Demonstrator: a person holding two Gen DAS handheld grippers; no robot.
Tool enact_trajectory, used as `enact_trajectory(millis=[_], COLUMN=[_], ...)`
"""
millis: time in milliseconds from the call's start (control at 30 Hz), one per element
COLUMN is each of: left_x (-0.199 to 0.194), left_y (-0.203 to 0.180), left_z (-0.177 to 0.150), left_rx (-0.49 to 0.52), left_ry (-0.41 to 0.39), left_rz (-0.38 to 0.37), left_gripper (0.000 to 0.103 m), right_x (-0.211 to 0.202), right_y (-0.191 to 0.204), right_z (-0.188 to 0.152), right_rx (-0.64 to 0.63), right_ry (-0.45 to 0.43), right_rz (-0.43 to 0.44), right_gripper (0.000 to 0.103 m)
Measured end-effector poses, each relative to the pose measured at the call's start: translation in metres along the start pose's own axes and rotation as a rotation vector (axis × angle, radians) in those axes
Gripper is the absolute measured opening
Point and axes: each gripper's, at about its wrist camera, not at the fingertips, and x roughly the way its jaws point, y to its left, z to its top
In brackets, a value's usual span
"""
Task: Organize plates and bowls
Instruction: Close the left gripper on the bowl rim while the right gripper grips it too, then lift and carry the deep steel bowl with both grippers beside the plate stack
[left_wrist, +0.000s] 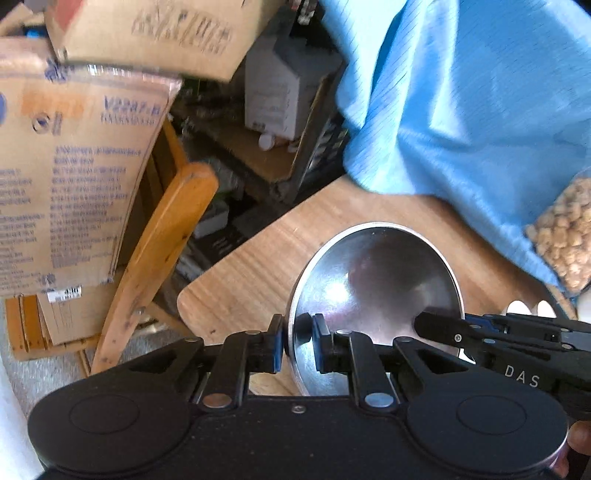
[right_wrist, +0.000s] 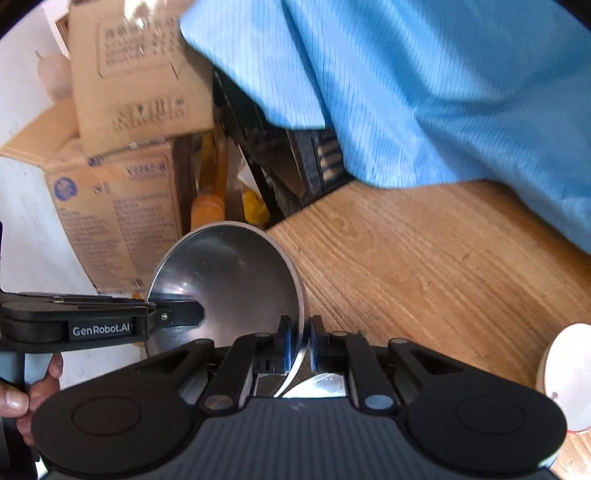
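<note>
step: I've got the metal bowl (left_wrist: 376, 291) clamped at both rims, left gripper (left_wrist: 298, 341) and right gripper (right_wrist: 298, 347) | lower centre, above counter (right_wrist: 424, 266) | next: carry level, stack it.

Bare wood lies open on the surface (right_wrist: 424, 266) to the right of the steel bowl (right_wrist: 229, 280); a blue cloth (right_wrist: 443, 92) hangs over its far side and shuts off that way; a white dish (right_wrist: 565, 373) sits at the near right edge; beyond the left corner, cardboard boxes (left_wrist: 74, 177) and a wooden chair (left_wrist: 159, 254) crowd the floor; a bag of tan pellets (left_wrist: 565, 232) blocks the far right.
</note>
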Motion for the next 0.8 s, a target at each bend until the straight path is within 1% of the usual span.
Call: enact_trajectory(millis=[167,267,400,567,667,800], left_x=[-0.031,-0.052,-0.073,-0.093,-0.103,-0.110], left_y=[-0.018,-0.031,-0.050,-0.081,-0.103,-0.131], left_z=[-0.008,-0.019,-0.041,-0.071,-0.091,-0.116], left_rx=[0.025,0.039,0.010,0.032,0.038,0.053], left_ry=[-0.083,-0.124,-0.128,-0.135,-0.147,-0.144], left_rz=[0.005,0.021,0.042,0.062,0.063,0.045], left_gripper=[0.016,0.016,0.019,0.019,0.019,0.019], right_x=[-0.032,-0.051,-0.077,-0.110,-0.132,-0.161], right_y=[-0.001,-0.001,0.000,-0.003,-0.009,-0.029], right_z=[-0.007,-0.016,-0.034,-0.062,-0.080,-0.106], right_rx=[-0.009,-0.027,-0.039,-0.051,-0.054,-0.038], right_ry=[-0.066,-0.090,-0.102,-0.104,-0.107,-0.102], right_rz=[0.035,0.062,0.092,0.120,0.116,0.098], right_gripper=[0.011,0.011,0.011,0.012,0.013,0.013])
